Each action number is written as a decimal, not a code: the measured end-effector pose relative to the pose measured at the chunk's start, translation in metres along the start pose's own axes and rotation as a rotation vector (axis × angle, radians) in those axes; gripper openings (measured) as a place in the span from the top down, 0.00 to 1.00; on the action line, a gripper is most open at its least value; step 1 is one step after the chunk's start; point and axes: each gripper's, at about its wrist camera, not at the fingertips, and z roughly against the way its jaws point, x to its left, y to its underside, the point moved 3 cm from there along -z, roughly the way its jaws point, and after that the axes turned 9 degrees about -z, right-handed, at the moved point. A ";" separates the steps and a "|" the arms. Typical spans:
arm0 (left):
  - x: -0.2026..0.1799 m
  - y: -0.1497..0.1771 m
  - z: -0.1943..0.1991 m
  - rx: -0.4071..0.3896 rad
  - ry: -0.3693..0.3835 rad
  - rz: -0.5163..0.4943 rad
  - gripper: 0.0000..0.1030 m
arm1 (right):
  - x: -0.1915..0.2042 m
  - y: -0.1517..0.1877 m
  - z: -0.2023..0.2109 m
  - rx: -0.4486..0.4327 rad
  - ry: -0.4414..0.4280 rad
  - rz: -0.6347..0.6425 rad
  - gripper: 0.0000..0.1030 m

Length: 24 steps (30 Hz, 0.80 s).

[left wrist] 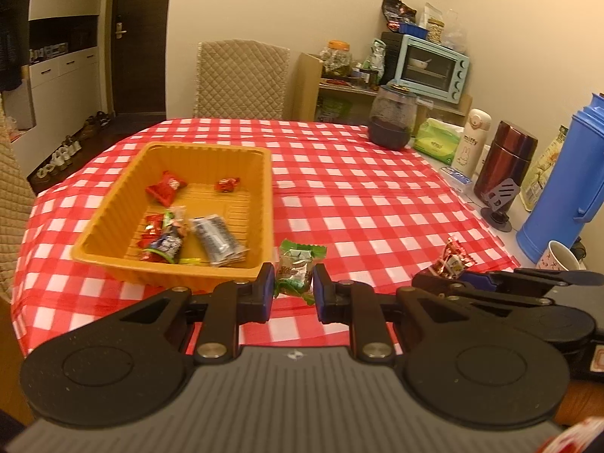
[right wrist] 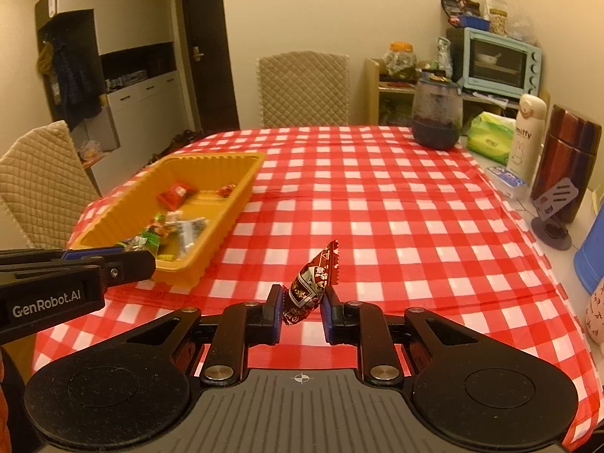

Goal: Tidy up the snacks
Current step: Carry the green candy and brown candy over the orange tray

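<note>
An orange tray (left wrist: 241, 158) sits on the red checked tablecloth and holds several wrapped snacks (left wrist: 170, 234); it also shows in the right wrist view (right wrist: 241, 188). My left gripper (left wrist: 293, 283) is shut on a green-wrapped candy (left wrist: 296, 268), held just right of the tray's near corner. My right gripper (right wrist: 302, 309) is shut on a dark red patterned candy (right wrist: 313, 283), held above the cloth to the right of the tray. The right gripper and its candy (left wrist: 453, 260) show at the right of the left wrist view. The left gripper (right wrist: 139, 256) shows at the left of the right wrist view.
A dark jar (left wrist: 392, 120), tissue pack (left wrist: 438, 139), white flask (left wrist: 472, 139), red thermos (left wrist: 506, 166), blue jug (left wrist: 566, 188) and cup (left wrist: 558, 256) line the table's right edge. Quilted chairs (left wrist: 238, 79) stand at the far side and left.
</note>
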 end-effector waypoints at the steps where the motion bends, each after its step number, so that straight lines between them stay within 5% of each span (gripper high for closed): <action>1: 0.003 0.001 0.002 0.000 -0.007 0.001 0.81 | 0.003 0.000 0.001 -0.001 -0.005 0.007 0.80; 24: 0.066 0.009 0.031 -0.018 -0.117 0.090 0.81 | 0.080 0.001 -0.010 0.013 -0.124 0.127 0.80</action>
